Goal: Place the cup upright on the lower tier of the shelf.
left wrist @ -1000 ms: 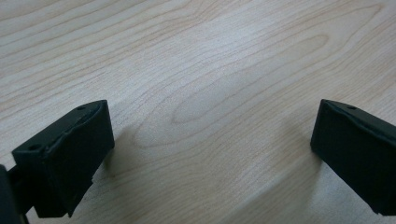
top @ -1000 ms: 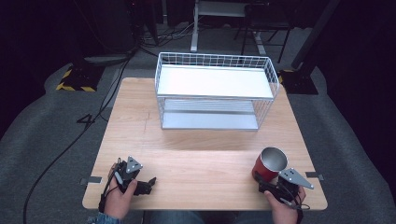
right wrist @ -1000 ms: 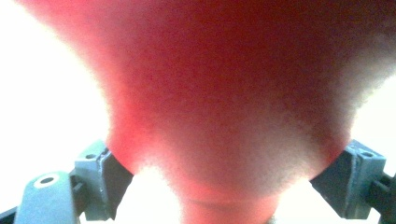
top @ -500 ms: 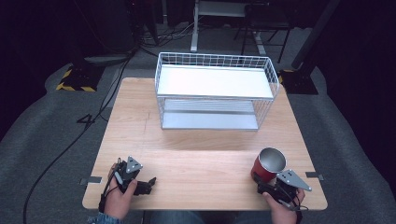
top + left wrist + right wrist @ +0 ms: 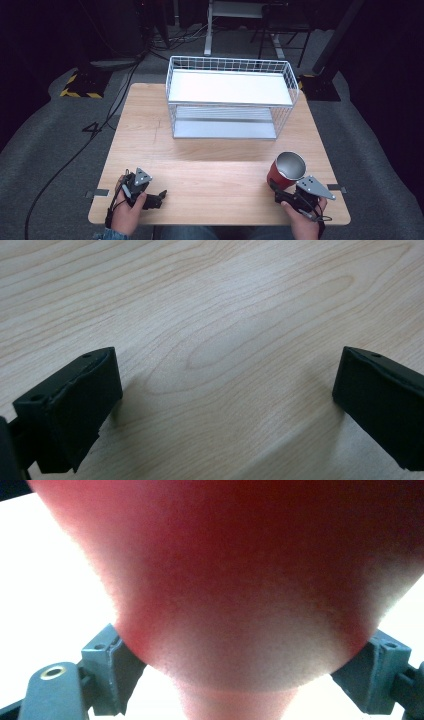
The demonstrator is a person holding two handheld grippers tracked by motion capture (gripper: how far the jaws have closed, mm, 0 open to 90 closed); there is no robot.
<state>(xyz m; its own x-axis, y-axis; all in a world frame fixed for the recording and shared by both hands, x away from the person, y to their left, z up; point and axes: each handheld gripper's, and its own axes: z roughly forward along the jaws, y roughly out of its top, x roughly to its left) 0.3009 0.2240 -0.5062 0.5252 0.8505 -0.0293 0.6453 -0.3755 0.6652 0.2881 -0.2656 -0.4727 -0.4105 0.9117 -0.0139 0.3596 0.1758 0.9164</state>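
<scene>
Your right tool (image 5: 286, 192) has its jaws closed on the red cup (image 5: 286, 170), held tilted just above the table (image 5: 220, 175). Your left tool (image 5: 150, 196) rests wide open and empty. This looks like the carry step; next, move the cup forward toward the wire rack (image 5: 230, 97) ahead.

A wire basket (image 5: 231, 97) stands on the table (image 5: 150, 130) in the upper middle of the high view, well apart from both grippers. The left gripper (image 5: 155, 196) rests on the tabletop at lower left. At lower right, a cup (image 5: 285, 170) sits between the right gripper (image 5: 278, 191) jaws, leaning toward the frame's upper left.
</scene>
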